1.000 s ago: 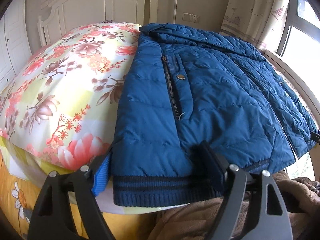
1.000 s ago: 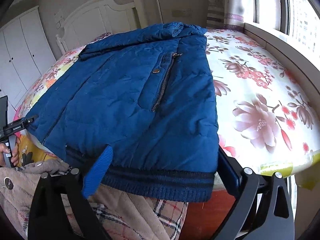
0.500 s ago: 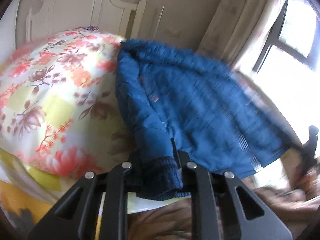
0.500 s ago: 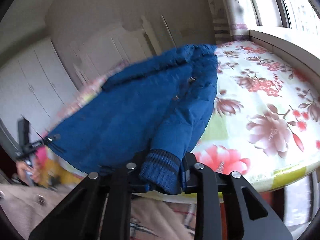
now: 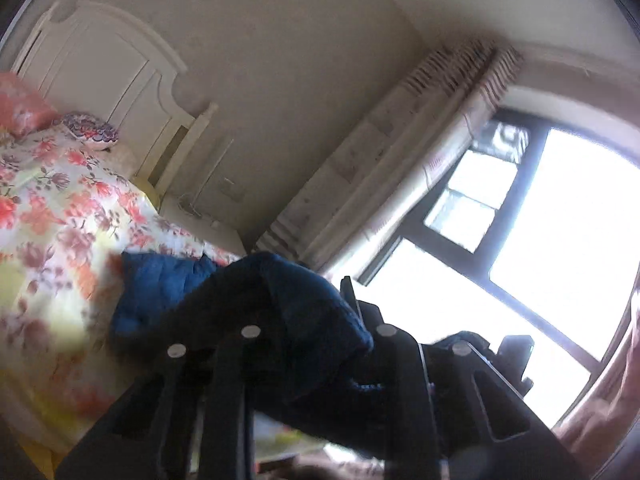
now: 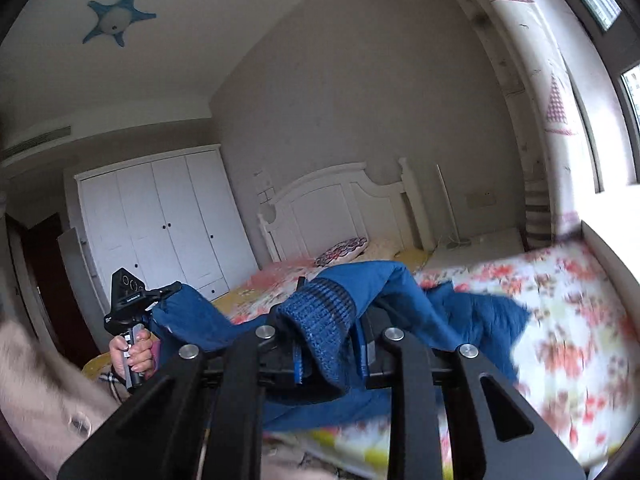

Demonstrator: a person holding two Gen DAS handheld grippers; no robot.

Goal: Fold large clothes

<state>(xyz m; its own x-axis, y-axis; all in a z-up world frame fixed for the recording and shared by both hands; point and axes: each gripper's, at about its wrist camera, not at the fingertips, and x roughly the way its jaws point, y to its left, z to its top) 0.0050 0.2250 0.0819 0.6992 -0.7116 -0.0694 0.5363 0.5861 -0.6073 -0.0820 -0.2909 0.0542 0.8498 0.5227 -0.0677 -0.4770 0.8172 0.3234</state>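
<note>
Hanging between the two grippers, the blue jacket [image 6: 472, 316] was lifted at its ribbed hem w/ the rest trailing down onto the flowery bedspread [image 6: 568, 340]. The right gripper [image 6: 328, 344] was clenched on a bunch of the knit hem, fabric puffing up btwn the jaws, which had just been closing on it. The left gripper [image 5: 316, 332] was the same deal, jaws clamped on a dark fold of the hem after just closing, tho that view was dim and blurry against the bright window [image 5: 560, 240]. In the right wrist view you could see the left gripper off to the left w/ the jacket edge at its tip, and the person's hand [image 6: 132, 352] wrapped around its handle. Further back: white headboard [image 6: 336, 204], a patterned pillow [image 6: 344, 252] near it, white wardrobe [image 6: 160, 216] on the left, curtain [image 6: 540, 100] on the window side, and a blue star-shaped light [image 6: 118, 16] on the ceiling.
</note>
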